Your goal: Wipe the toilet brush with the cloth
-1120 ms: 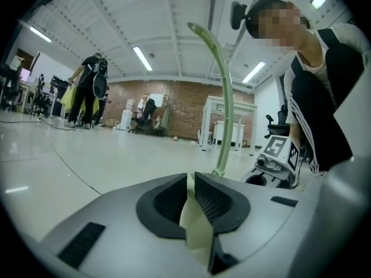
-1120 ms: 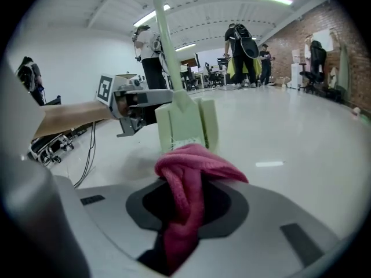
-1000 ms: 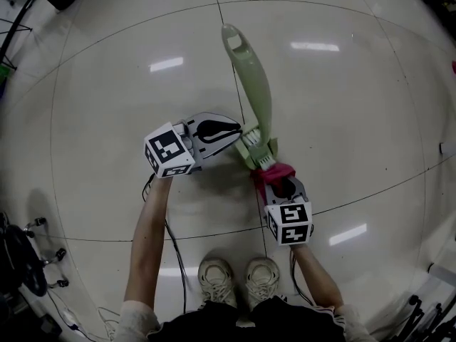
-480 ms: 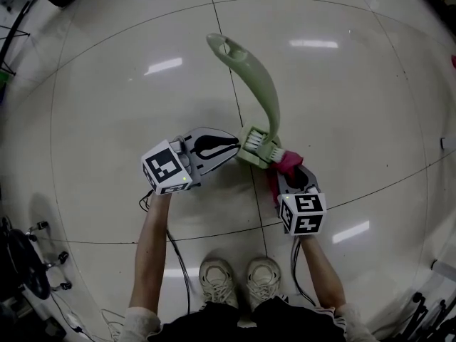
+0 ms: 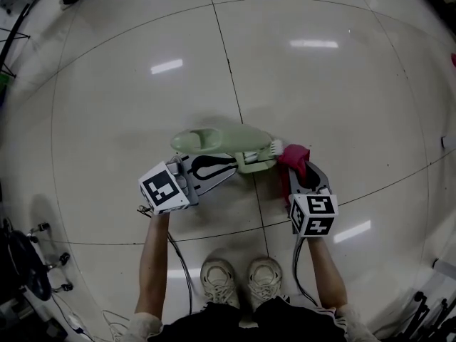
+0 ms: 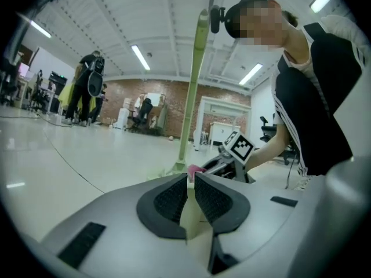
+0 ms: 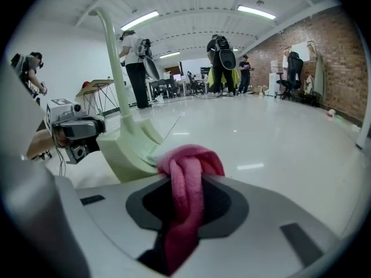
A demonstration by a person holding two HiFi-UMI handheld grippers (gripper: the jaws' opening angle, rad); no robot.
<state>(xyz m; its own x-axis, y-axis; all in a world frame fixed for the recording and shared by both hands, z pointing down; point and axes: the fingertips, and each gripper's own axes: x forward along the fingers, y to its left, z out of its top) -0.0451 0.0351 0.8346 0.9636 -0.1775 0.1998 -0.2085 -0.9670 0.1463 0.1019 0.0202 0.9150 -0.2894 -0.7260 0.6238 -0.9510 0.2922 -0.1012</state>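
Head view: the toilet brush [image 5: 226, 142] has been swung round. A second ago its handle pointed away from the person; now it lies across to the left, above the left gripper [image 5: 234, 166]. The brush head is kept between both grippers. The pink cloth [image 5: 295, 155], held by the right gripper [image 5: 298, 171], sits right against the bristle end, so a new side is likely being turned to it and wiping is judged under way.

Left gripper view: the pads [image 6: 173, 200] are clenched on a thin pale green part of the brush [image 6: 193, 97].

Right gripper view: the jaws are clamped on the bunched cloth [image 7: 186, 181], with the brush [image 7: 124, 146] just beside it on the left.
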